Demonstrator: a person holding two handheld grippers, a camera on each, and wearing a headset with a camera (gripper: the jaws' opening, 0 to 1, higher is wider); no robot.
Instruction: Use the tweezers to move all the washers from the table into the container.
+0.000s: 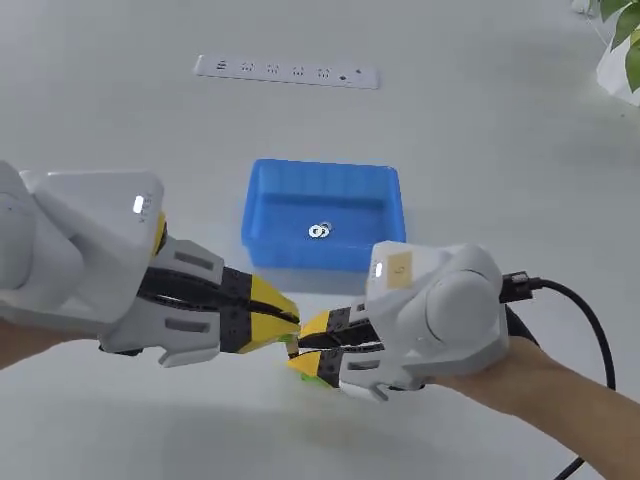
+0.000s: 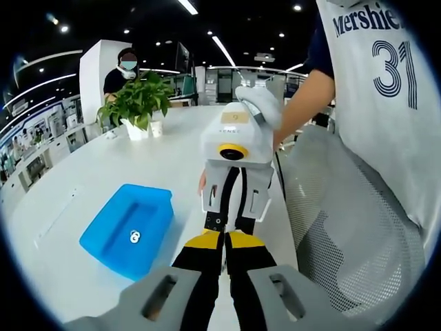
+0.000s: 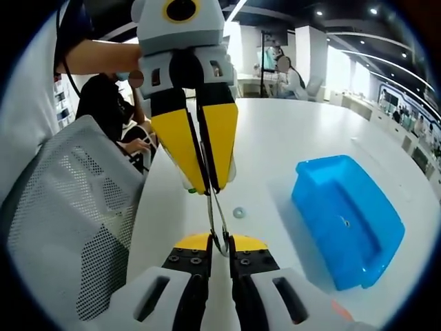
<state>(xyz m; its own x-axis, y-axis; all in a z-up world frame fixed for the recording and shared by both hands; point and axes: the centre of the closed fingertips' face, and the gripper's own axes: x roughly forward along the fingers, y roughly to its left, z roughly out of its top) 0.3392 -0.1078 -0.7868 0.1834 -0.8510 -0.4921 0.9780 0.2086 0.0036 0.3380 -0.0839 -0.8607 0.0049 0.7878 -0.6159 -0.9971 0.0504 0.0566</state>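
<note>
My two grippers meet tip to tip above the table, just in front of the blue container [image 1: 262, 210]. A pair of thin metal tweezers [image 3: 216, 215] runs between them. My left gripper [image 1: 287, 321] has its yellow jaws shut on the upper part. My right gripper [image 3: 221, 245] is shut on the lower end. One washer [image 3: 239, 212] lies on the white table beside the tweezers. Two washers [image 1: 319, 231] lie inside the container, which also shows in the left gripper view [image 2: 110, 219].
A white power strip [image 1: 287, 70] lies beyond the container. A potted plant [image 1: 622, 45] stands at the far right corner. Something small and green [image 1: 312, 373] sits under my right gripper. A mesh chair [image 2: 344, 227] stands at the table's near edge.
</note>
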